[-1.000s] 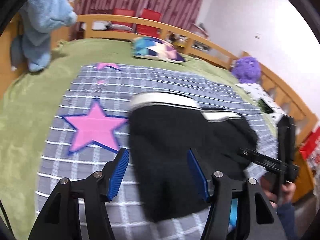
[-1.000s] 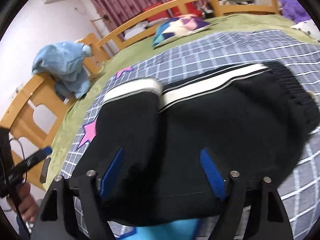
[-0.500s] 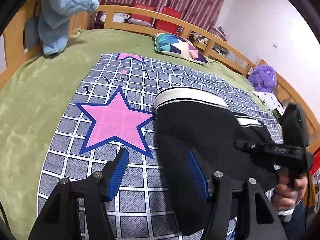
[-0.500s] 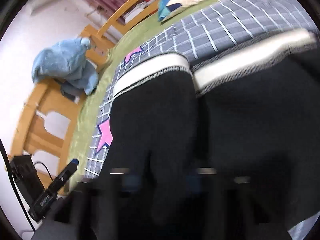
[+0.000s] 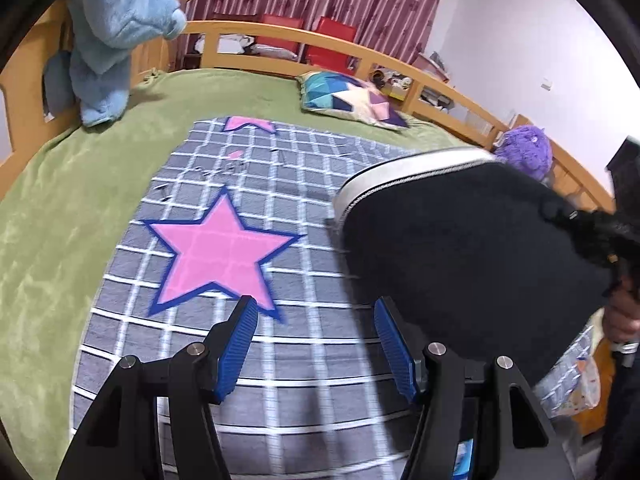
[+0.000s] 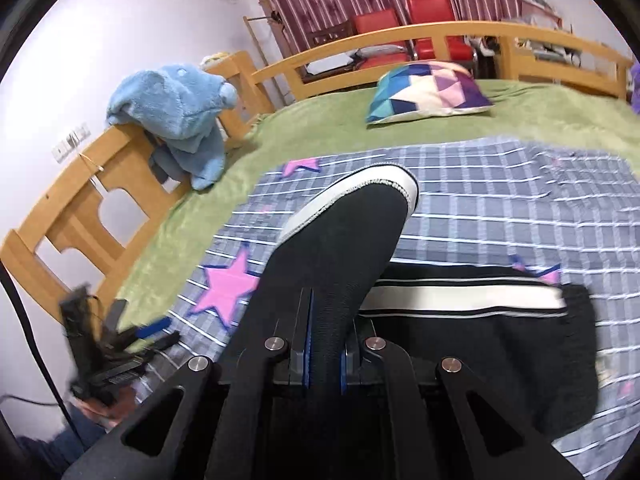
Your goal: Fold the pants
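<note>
Clamped tight, right gripper (image 6: 323, 354) jaws, blue pads pinching a fold of the black knit pants with white striped trim (image 6: 460, 344). One leg raised off the bed from that grip, white cuff (image 6: 352, 200) uppermost; remainder lying flat on the grey checked blanket with pink stars (image 6: 520, 208). Left gripper (image 5: 314, 346) jaws parted about halfway, nothing between them, poised above the blanket just beside the pants' left edge. Beyond: green bedspread (image 5: 48, 208), multicoloured geometric cushion (image 5: 352, 98), blue plush toy (image 5: 116, 24) draped on the wooden bed rail (image 5: 400, 64).
</note>
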